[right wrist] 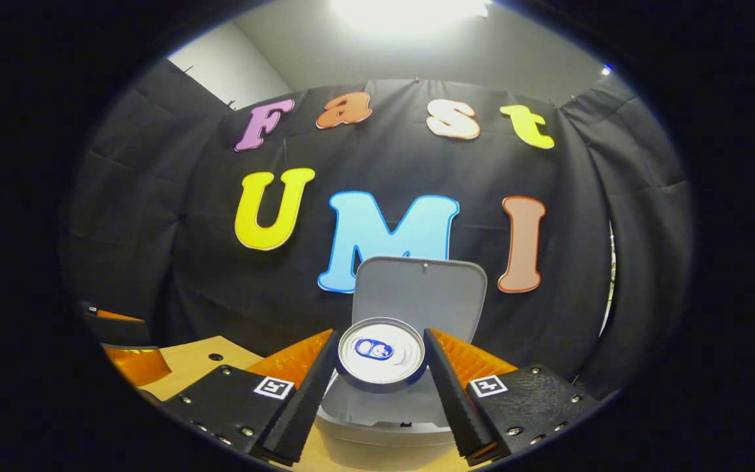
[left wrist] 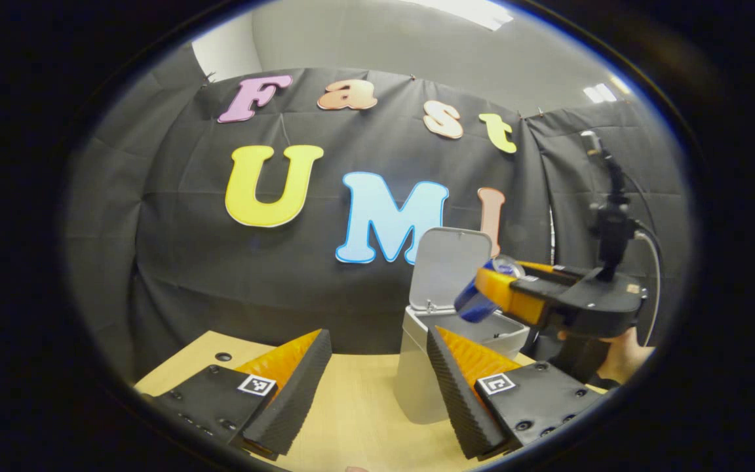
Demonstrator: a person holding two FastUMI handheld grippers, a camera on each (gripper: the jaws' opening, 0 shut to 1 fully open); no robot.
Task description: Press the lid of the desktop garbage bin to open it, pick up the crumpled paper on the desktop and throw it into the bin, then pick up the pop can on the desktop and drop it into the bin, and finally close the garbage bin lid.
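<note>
Gripping the pop can (right wrist: 381, 354) between both fingers, the right gripper (right wrist: 381, 387) holds it over the open mouth of the garbage bin (right wrist: 377, 429), the can's silver top and pull tab facing the camera in the right gripper view. The bin's lid (right wrist: 420, 292) stands upright behind the can, against the black cloth wall. The left gripper view gives the side aspect that the other lacks: the can (left wrist: 482, 298) is tilted, its blue body slanting down toward the bin (left wrist: 417, 380), with the right gripper (left wrist: 502, 292) reaching in from the right and a hand (left wrist: 623, 357) holding it from below. A cable runs up from a dark mount on top of that gripper. The left gripper (left wrist: 377, 387) hangs wide open with nothing between its fingers, low above the wooden tabletop (left wrist: 358, 406); its right finger (left wrist: 459, 393) covers part of the bin's front. At the left edge of the right gripper view, part of the left gripper (right wrist: 122, 347) shows.
</note>
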